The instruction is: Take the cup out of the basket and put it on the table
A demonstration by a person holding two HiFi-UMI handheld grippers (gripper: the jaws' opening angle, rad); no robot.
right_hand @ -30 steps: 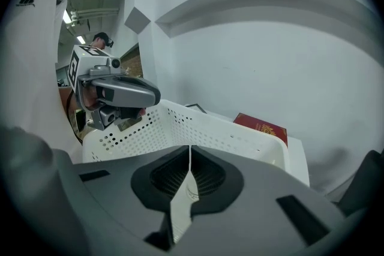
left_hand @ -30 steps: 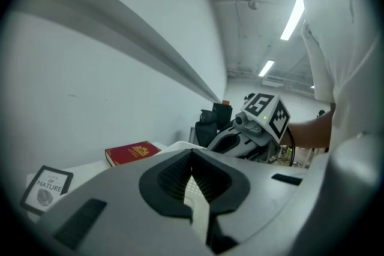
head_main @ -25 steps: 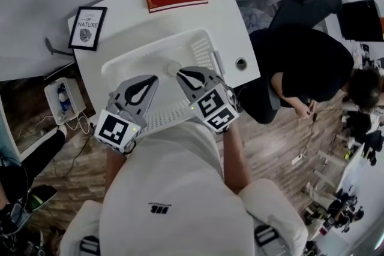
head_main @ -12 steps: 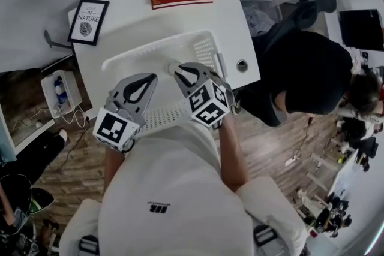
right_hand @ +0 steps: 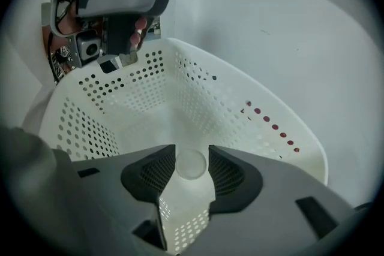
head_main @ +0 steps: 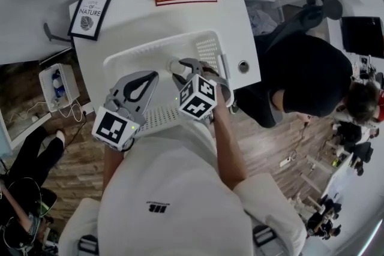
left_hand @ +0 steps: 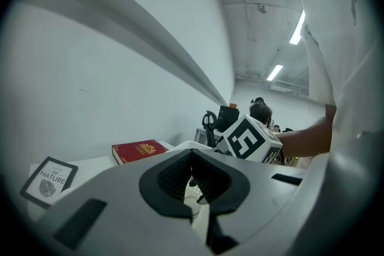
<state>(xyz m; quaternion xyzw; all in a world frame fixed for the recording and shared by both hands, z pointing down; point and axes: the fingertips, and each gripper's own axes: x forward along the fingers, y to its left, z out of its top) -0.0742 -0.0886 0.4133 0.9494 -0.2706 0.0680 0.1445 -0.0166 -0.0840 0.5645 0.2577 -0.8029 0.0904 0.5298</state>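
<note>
Right claw (right_hand: 192,156) just opening, straddles cup (right_hand: 191,166) in basket (right_hand: 264,123), lower centre; off-centre closing may topple it. Left claw (left_hand: 193,174) together.

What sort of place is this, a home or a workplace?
Most likely a shared office or lab: ceiling strip lights, an office chair beside a seated person, and a dark screen nearby.

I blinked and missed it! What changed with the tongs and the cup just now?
The right tongs dipped down into the basket and have just been opening. The cup sits between them, not squeezed yet. The left tongs stayed shut beside the basket, and the cup is still inside it.
</note>
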